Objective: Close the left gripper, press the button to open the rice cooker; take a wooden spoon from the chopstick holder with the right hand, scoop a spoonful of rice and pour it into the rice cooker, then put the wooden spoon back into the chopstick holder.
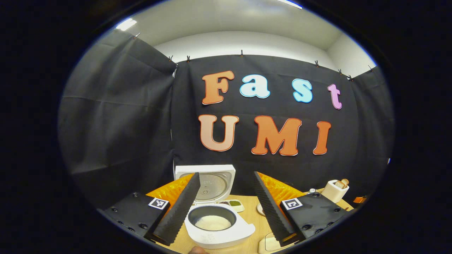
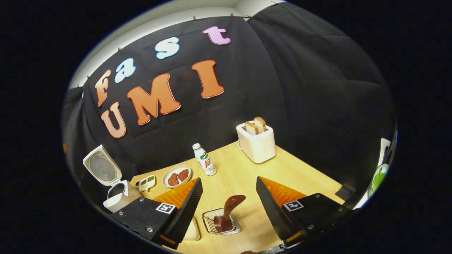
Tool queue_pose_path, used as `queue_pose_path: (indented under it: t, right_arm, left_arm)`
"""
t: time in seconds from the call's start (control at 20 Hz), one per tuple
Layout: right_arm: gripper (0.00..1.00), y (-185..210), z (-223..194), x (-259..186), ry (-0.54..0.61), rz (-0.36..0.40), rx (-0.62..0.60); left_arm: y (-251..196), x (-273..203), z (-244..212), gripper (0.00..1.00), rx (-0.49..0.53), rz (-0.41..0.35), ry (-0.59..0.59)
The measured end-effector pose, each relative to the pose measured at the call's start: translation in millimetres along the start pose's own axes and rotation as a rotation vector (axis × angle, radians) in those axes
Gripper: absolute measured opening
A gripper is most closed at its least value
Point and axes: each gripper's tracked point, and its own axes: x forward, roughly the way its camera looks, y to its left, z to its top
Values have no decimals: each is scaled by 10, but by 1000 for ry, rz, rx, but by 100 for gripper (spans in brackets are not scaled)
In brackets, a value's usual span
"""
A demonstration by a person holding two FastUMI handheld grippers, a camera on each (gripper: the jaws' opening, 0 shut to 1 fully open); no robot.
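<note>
Wooden spoon (image 2: 229,211) upright in chopstick holder (image 2: 212,225); rice cooker (image 1: 215,215) open.

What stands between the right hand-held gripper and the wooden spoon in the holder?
Nothing visible. The right hand-held gripper is open, and the wooden spoon stands in the wire chopstick holder between its fingers, with bare table around it.

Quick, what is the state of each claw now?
Left claw: open, holding nothing.
Right claw: open, holding nothing; wooden spoon sits in its holder.
</note>
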Motion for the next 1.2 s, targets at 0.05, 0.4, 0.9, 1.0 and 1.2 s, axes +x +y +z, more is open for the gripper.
queue_pose_path:
  t: [0.05, 0.4, 0.9, 1.0, 1.2]
  right_arm:
    - [95, -9, -69, 40, 14, 3, 17]
    - [95, -33, -551, 292, 124, 13, 151]
    - [74, 43, -923, 504, 209, 50, 258]
    - [60, 69, -1017, 561, 234, 50, 260]
    - [33, 117, -1054, 650, 260, 25, 274]
  left_arm:
    - [9, -12, -12, 100, 0, 2, 1]
    - [153, -65, -78, 100, 44, 46, 18]
    - [411, -139, -265, 100, 42, 105, 70]
    - [531, -165, -295, 100, 45, 131, 76]
    - [637, -201, -342, 100, 36, 152, 94]
